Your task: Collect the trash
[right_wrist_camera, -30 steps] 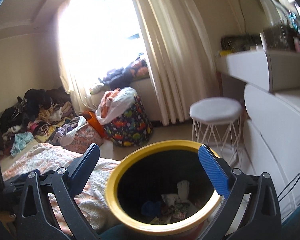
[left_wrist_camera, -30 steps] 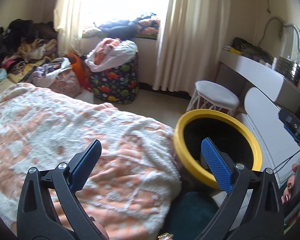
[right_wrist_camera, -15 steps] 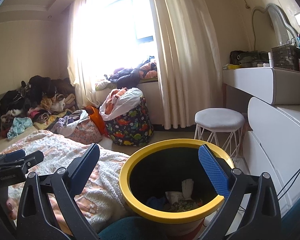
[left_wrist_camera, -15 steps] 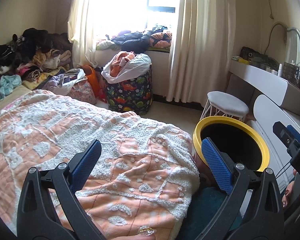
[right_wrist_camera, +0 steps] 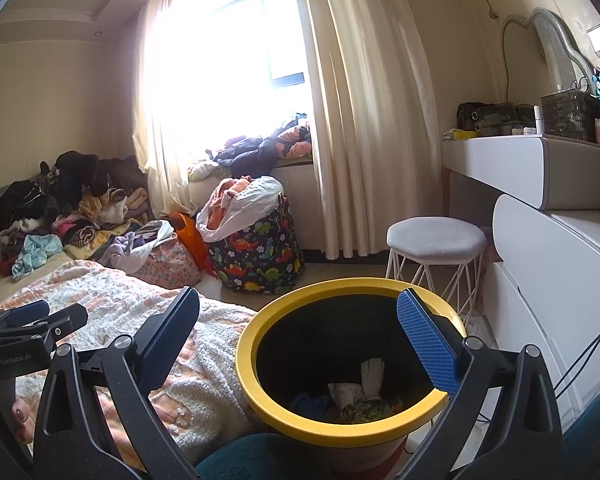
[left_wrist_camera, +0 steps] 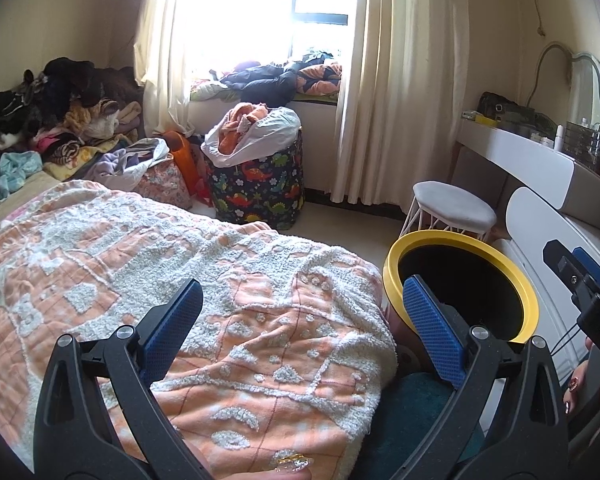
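A round bin with a yellow rim [right_wrist_camera: 260, 396] stands on the floor beside the bed, holding white paper and mixed scraps [right_wrist_camera: 360, 392]. In the left wrist view the same bin's yellow rim [left_wrist_camera: 392, 276] sits at right, its inside dark. My right gripper [right_wrist_camera: 298, 320] hangs open just above the bin's mouth, nothing between its blue pads. My left gripper [left_wrist_camera: 300, 306] is open over the orange and white blanket [left_wrist_camera: 180, 264], empty. The left gripper's body [right_wrist_camera: 24, 336] shows at the left edge of the right wrist view, and the right gripper's body [left_wrist_camera: 584, 288] shows at the right edge of the left wrist view.
A dinosaur-print hamper [left_wrist_camera: 260, 184] with a white bag of clothes stands by the cream curtain [left_wrist_camera: 400, 80]. A white stool [left_wrist_camera: 452, 204] sits beside the white dresser [left_wrist_camera: 548, 216]. Clothes piles [left_wrist_camera: 52, 120] lie at the far left. A dark teal cushion [right_wrist_camera: 256, 456] lies below the bin.
Both views have tilted up and pulled back: the bin sits lower and farther, more window and ceiling show. Both grippers stay open and empty.
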The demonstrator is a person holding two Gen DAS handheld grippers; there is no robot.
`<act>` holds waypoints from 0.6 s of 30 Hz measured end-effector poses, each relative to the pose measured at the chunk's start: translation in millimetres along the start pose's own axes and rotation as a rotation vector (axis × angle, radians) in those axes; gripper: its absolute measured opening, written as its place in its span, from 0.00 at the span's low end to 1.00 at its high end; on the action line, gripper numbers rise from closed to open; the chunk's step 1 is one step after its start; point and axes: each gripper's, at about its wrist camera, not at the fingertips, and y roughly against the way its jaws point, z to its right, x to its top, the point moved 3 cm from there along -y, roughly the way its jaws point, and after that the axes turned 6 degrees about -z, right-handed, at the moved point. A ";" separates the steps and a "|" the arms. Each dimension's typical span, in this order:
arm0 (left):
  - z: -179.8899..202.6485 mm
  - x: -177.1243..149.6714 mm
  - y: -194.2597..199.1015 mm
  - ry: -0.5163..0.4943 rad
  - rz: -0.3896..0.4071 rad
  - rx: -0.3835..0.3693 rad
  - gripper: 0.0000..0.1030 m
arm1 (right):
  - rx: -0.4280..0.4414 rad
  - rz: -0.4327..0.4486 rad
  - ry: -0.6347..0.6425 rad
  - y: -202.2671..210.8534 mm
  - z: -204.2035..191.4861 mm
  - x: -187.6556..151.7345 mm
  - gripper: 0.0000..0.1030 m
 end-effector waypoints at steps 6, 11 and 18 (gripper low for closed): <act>-0.9 0.1 -0.9 0.002 -0.002 0.006 0.89 | 0.005 0.004 0.001 0.2 0.1 -0.4 0.94; -2.3 0.3 -1.5 0.001 -0.002 0.005 0.89 | 0.005 0.000 0.000 -0.2 -0.6 -1.3 0.94; -2.5 0.2 -1.4 0.001 -0.002 0.005 0.89 | 0.006 -0.001 -0.001 -0.5 -0.6 -1.4 0.94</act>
